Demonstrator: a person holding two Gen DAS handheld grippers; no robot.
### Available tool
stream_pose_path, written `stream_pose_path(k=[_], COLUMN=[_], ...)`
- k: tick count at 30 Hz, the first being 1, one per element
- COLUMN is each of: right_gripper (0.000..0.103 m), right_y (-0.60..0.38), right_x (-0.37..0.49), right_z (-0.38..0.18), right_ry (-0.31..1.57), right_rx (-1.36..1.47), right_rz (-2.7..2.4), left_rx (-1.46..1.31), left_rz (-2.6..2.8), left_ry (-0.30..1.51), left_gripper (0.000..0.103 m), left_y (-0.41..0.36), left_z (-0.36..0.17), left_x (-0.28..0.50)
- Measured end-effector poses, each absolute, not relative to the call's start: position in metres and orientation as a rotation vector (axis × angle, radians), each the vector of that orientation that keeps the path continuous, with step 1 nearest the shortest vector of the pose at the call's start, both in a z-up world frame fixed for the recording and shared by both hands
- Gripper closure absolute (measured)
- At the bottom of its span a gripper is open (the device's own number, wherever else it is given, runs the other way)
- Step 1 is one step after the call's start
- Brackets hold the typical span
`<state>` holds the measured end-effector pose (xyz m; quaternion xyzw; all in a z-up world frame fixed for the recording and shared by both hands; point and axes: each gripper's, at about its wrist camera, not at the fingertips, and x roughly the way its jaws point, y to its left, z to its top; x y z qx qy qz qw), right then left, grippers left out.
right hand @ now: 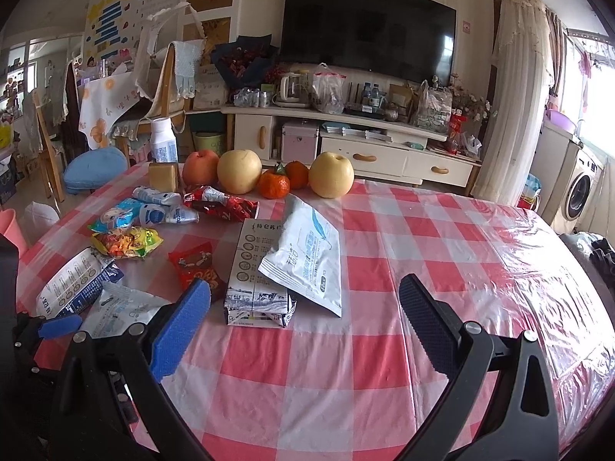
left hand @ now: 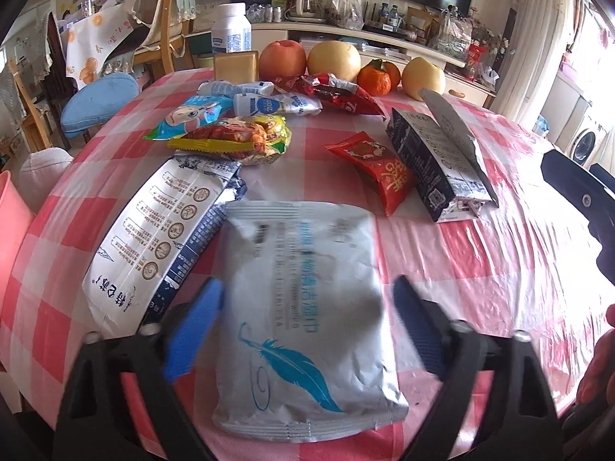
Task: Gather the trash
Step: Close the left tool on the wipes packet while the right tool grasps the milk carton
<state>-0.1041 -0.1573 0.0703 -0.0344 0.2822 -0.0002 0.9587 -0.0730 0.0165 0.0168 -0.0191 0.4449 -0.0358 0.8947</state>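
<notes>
- Left gripper (left hand: 307, 299) is seen low over the table (left hand: 461, 261); jaws are spread wide, 1 finger on each side of a white wipes pack (left hand: 303, 315). No contact between the pads and the pack can be confirmed; the pack lies flat on the checked cloth.
- A flattened milk carton (left hand: 161, 226) is noted just left of the pack, touching or slightly under its upper left corner.
- A second carton (left hand: 438, 161), dark and torn open, lies to the right, with a red wrapper (left hand: 378, 167) just beside it.
- Further back are recorded: a yellow-red snack bag (left hand: 238, 140), a blue cartoon wrapper (left hand: 192, 115), 2 small white pouches (left hand: 269, 100), and a red foil wrapper (left hand: 334, 92).
- Behind the trash, a fruit row (left hand: 334, 61) stands at the far table edge, with a white bottle (left hand: 230, 29) and a tan block (left hand: 235, 65) at its left.
- Right gripper (right hand: 303, 307) is held above the table, jaws wide open and holding nothing.
- In the right wrist view, a second white pack (right hand: 307, 257) is seen leaning tilted against the dark carton, ahead of the right gripper.
- The left gripper's blue pad shows at the left edge of that view, beside the first pack.
- A pink bin (left hand: 11, 223) is partly visible at the table's left edge.
</notes>
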Motion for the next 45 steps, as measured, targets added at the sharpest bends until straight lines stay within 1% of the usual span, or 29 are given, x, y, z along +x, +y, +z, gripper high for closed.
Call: stream_pose_path(k=[8, 10, 12, 18, 19, 21, 23, 26, 31, 33, 36, 37, 38, 40, 41, 42, 45], right_gripper=[0.004, 0.004, 0.004, 0.004, 0.004, 0.004, 0.004, 0.004, 0.004, 0.004, 0.008, 0.016, 0.027, 0.034, 0.035, 0.035, 0.036], right_y=[-0.155, -0.158, -0.164, -0.176, -0.177, -0.177, -0.18, -0.185, -0.184, -0.179, -0.167, -0.163, -0.16, -0.155, -0.154, -0.153, -0.152], right_x=[-0.092, -0.089, -0.086, -0.075, -0.073, -0.069, -0.064, -0.054, -0.039, -0.033, -0.026, -0.024, -0.021, -0.017, -0.015, -0.015, -0.016], right_z=[0.057, 0.054, 0.051, 0.041, 0.04, 0.037, 0.033, 0.026, 0.017, 0.014, 0.01, 0.009, 0.009, 0.005, 0.003, 0.001, 0.0], right_ry=[0.64, 0.664, 0.682, 0.752, 0.76, 0.773, 0.795, 0.836, 0.866, 0.871, 0.875, 0.869, 0.867, 0.873, 0.876, 0.878, 0.864], right_rx=[-0.062, -0.032, 0.005, 0.095, 0.105, 0.126, 0.164, 0.228, 0.279, 0.263, 0.218, 0.191, 0.168, 0.146, 0.144, 0.14, 0.127], right_rz=[0.023, 0.036, 0.05, 0.085, 0.094, 0.114, 0.14, 0.161, 0.193, 0.197, 0.194, 0.183, 0.175, 0.172, 0.17, 0.164, 0.156], left_rx=[-0.06, -0.062, -0.084, -0.091, -0.092, -0.084, -0.05, 0.06, 0.127, 0.156, 0.135, 0.125, 0.126, 0.128, 0.13, 0.13, 0.139], left_rz=[-0.109, -0.118, -0.129, -0.159, -0.173, -0.186, -0.191, -0.181, -0.195, -0.198, -0.207, -0.214, -0.215, -0.223, -0.227, -0.231, -0.25], left_ry=[0.921, 0.916, 0.911, 0.927, 0.936, 0.954, 0.961, 0.94, 0.932, 0.985, 0.991, 0.997, 0.995, 0.986, 0.981, 0.974, 0.955], left_gripper=[0.026, 0.029, 0.041, 0.041, 0.039, 0.025, 0.022, 0.013, 0.011, 0.01, 0.01, 0.01, 0.01, 0.01, 0.011, 0.015, 0.022], left_y=[0.018, 0.017, 0.021, 0.023, 0.023, 0.022, 0.018, 0.006, -0.002, -0.006, -0.004, -0.003, -0.002, -0.001, -0.002, -0.002, -0.003], left_z=[0.014, 0.016, 0.018, 0.017, 0.017, 0.016, 0.015, 0.017, 0.016, 0.008, 0.006, 0.006, 0.006, 0.006, 0.006, 0.006, 0.007], left_x=[-0.069, -0.07, -0.07, -0.069, -0.068, -0.067, -0.068, -0.071, -0.07, -0.066, -0.064, -0.063, -0.062, -0.061, -0.061, -0.063, -0.063])
